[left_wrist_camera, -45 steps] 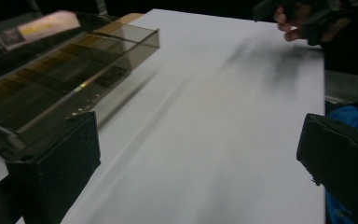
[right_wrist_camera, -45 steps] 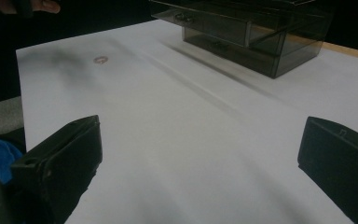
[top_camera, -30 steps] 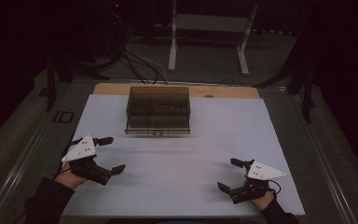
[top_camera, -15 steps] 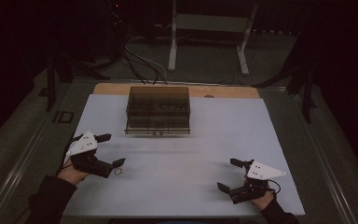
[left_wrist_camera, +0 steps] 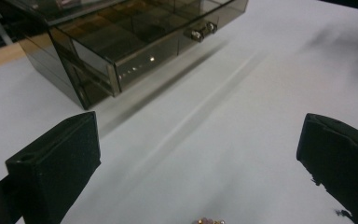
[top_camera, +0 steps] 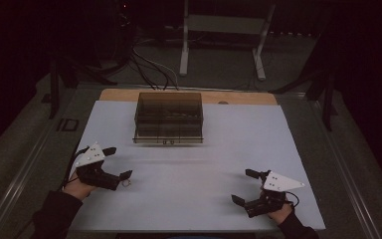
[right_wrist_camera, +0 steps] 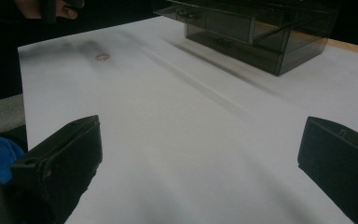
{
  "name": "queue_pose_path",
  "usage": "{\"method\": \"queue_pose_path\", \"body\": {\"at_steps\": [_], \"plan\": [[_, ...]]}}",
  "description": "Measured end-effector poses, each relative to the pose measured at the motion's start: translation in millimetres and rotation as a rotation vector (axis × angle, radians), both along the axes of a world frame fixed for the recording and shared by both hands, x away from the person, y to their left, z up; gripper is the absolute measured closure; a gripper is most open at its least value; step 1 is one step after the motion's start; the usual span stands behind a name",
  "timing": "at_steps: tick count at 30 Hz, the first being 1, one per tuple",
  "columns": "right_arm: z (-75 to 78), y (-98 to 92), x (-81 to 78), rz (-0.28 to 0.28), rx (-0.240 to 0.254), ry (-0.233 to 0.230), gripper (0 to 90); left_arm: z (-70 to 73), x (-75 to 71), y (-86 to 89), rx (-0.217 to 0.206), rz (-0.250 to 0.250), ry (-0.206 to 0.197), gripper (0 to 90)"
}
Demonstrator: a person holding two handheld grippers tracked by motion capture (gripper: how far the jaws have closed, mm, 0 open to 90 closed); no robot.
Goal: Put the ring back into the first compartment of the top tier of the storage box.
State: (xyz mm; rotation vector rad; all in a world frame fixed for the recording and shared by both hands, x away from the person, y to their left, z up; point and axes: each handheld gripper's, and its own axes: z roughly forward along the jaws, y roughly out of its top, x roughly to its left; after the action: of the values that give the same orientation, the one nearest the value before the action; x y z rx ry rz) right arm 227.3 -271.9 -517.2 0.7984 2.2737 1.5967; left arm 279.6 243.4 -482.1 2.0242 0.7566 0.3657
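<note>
A smoked clear drawer box (top_camera: 168, 117) stands at the back middle of the white sheet (top_camera: 199, 164). Its upper drawer juts out a little, with small knobs (left_wrist_camera: 200, 31) on the front. A small pinkish ring (top_camera: 126, 183) lies on the sheet just by the lower jaw of my left gripper (top_camera: 118, 162), which is open and holds nothing. In the left gripper view the ring (left_wrist_camera: 208, 221) peeks in at the bottom edge, between the jaws of the left gripper (left_wrist_camera: 200, 154). My right gripper (top_camera: 242, 185) rests open at the front right, empty.
The right gripper view looks across the bare sheet between the wide-apart jaws of the right gripper (right_wrist_camera: 200, 158) toward the ring (right_wrist_camera: 102, 57), the box (right_wrist_camera: 261, 32) and the other hand (right_wrist_camera: 46, 7). A wooden table edge (top_camera: 238, 97) runs behind the box. Dark floor, cables and a stand lie beyond.
The left gripper has shifted slightly left and back, and the ring now shows beside its lower jaw. The right gripper has barely moved.
</note>
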Motion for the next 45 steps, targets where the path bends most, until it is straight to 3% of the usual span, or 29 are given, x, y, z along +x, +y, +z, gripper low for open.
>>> {"method": "queue_pose_path", "body": {"at_steps": [16, 21, 23, 26, 27, 30, 37, 42, 45], "plan": [[-0.1, 0.3, -0.2, 0.003, 0.001, 0.004, 0.0, -29.6, -4.5, 4.6, 0.043, 0.054, 0.101, 1.1], [-0.2, 0.1, 0.1, 0.0, -0.002, 0.002, 0.0, -36.7, -3.7, 5.5, 0.082, 0.086, 0.137, 1.1], [-0.2, 0.2, 0.1, 0.0, -0.001, 0.003, 0.0, -39.7, -3.0, 4.7, 0.105, 0.085, 0.166, 1.1], [-0.3, 0.2, 0.1, 0.001, -0.002, 0.003, 0.0, -43.0, -3.3, 2.8, 0.149, 0.093, 0.175, 2.0], [-0.3, 0.2, 0.1, 0.0, -0.003, 0.003, 0.0, -43.5, -3.4, 2.3, 0.15, 0.097, 0.177, 5.9], [-0.4, 0.2, 0.3, 0.0, -0.002, 0.004, 0.0, -43.9, -3.1, 0.6, 0.178, 0.097, 0.192, 6.4], [-0.2, 0.2, 0.1, 0.001, -0.002, 0.004, 0.0, -44.0, -5.4, -3.3, 0.211, 0.115, 0.164, 18.0], [-0.2, 0.3, 0.1, 0.002, -0.002, 0.005, 0.0, -43.9, -4.4, -0.4, 0.221, 0.129, 0.157, 42.0], [-0.2, 0.2, 0.1, 0.002, -0.001, 0.005, 0.0, -45.3, -4.6, -0.6, 0.237, 0.114, 0.171, 44.5]]}}
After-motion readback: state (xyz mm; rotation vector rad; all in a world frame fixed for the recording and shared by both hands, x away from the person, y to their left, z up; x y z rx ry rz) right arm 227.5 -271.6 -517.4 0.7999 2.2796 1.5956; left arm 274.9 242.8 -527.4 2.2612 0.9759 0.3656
